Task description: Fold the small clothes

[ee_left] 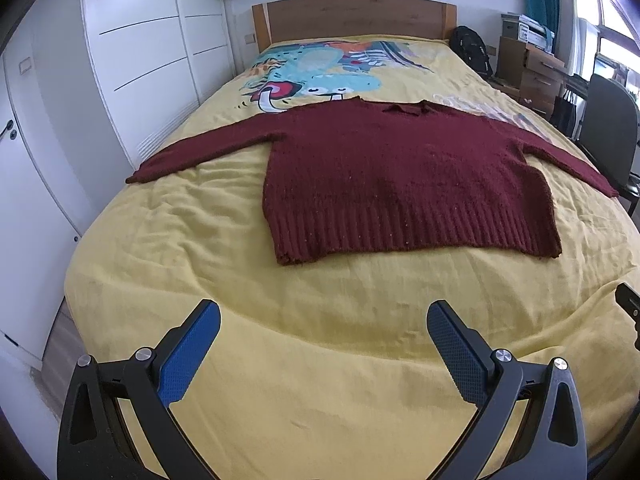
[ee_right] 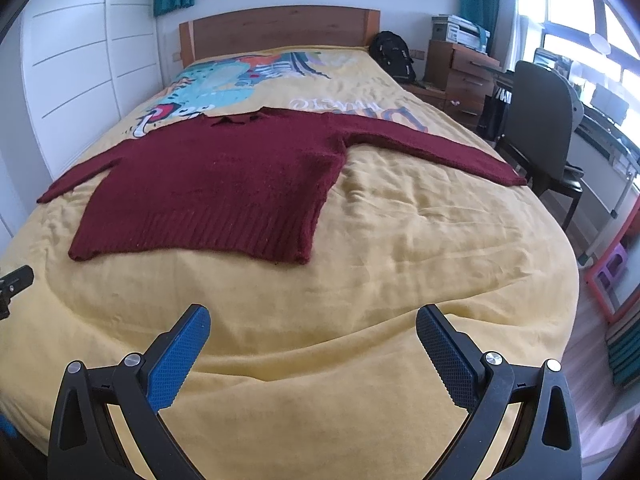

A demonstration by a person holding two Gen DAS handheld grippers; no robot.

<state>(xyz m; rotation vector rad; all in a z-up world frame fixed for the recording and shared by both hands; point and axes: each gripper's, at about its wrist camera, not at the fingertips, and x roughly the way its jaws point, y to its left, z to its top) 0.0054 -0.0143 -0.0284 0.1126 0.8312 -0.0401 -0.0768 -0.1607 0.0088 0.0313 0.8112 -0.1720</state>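
A dark red knitted sweater (ee_left: 400,176) lies flat on the yellow bed cover (ee_left: 200,240), both sleeves spread out, collar toward the headboard and ribbed hem toward me. It also shows in the right wrist view (ee_right: 216,184). My left gripper (ee_left: 324,316) is open and empty, above the cover well short of the hem. My right gripper (ee_right: 313,320) is open and empty, also short of the hem, off its right corner. Part of the other gripper shows at each view's edge.
White wardrobe doors (ee_left: 120,60) line the left side of the bed. A wooden headboard (ee_left: 352,16) stands at the far end. A black backpack (ee_right: 394,56), wooden drawers (ee_right: 464,76) and a dark chair (ee_right: 540,120) stand to the right.
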